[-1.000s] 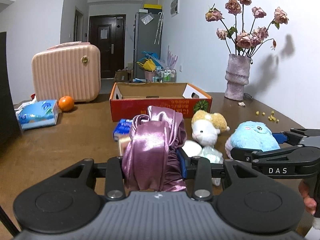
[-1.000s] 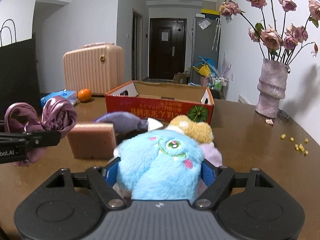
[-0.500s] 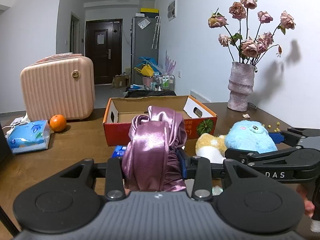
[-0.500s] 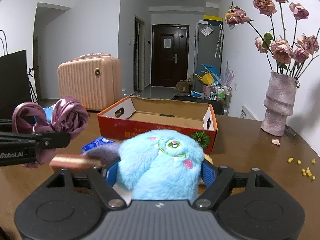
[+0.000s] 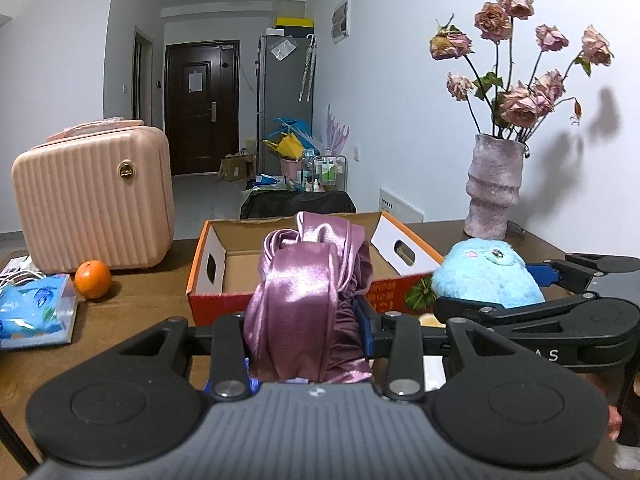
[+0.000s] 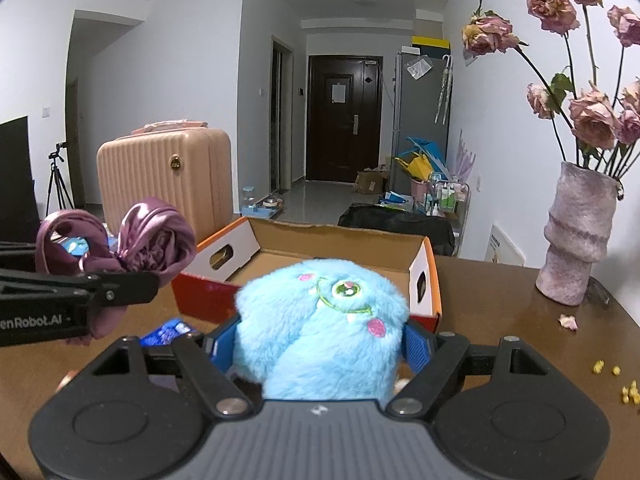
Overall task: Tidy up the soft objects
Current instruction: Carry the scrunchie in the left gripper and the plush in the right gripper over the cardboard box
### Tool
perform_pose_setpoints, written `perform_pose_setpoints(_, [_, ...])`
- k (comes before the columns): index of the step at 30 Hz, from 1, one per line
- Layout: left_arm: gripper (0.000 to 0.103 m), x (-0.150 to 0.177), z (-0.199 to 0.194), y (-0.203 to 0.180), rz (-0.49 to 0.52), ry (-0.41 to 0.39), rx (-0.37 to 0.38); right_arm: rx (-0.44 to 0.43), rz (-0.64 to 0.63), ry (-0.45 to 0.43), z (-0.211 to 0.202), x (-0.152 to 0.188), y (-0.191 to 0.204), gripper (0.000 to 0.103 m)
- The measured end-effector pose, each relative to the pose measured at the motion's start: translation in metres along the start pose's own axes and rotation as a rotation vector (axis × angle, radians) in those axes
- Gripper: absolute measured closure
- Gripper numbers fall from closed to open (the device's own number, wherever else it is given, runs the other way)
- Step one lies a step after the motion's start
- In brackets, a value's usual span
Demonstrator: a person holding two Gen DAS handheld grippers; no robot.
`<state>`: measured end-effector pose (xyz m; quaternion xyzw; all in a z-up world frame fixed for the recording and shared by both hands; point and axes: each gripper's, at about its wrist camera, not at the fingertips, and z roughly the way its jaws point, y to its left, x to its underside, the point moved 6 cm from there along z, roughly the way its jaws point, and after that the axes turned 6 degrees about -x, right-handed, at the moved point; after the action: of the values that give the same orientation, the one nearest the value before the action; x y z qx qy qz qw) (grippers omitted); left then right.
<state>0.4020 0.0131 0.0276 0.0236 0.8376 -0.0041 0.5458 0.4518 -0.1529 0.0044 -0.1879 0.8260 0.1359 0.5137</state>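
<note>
Gripping a bundle of mauve satin cloth (image 5: 304, 296), the left gripper (image 5: 306, 320) hangs before the open cardboard box (image 5: 296, 264) — beside it, the right gripper (image 6: 320, 344) clamps a blue plush toy (image 6: 320, 320), both above the brown table (image 6: 500, 304).

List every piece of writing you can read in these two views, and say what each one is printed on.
"enRobot.AI", cut off at the frame's edge: side of the left gripper.
"A S": side of the right gripper.
Yellow print on the red cardboard box: too blurred to read.
Notice on the dark door: too small to read.
</note>
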Motion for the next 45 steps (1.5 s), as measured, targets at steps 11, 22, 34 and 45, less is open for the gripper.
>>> perform_pose_setpoints(11, [0.064,-0.028,0.044,0.007,-0.017,-0.043,-0.004,-0.014,0.006,-0.029,0.042,-0.031,-0.023,0.024])
perform_pose_setpoints(22, [0.064,-0.057,0.073,0.023,-0.018,-0.087,-0.004,-0.014,-0.014,-0.021,0.071,-0.057,-0.045,0.024])
perform_pose_setpoints(34, [0.064,-0.077,0.131,0.046,-0.039,-0.033,-0.003,-0.041,0.005,0.036,0.117,-0.071,-0.067,0.024])
perform_pose_setpoints(45, [0.064,-0.065,0.187,0.06,-0.034,0.062,-0.058,-0.055,0.035,0.091,0.164,-0.052,-0.075,0.024])
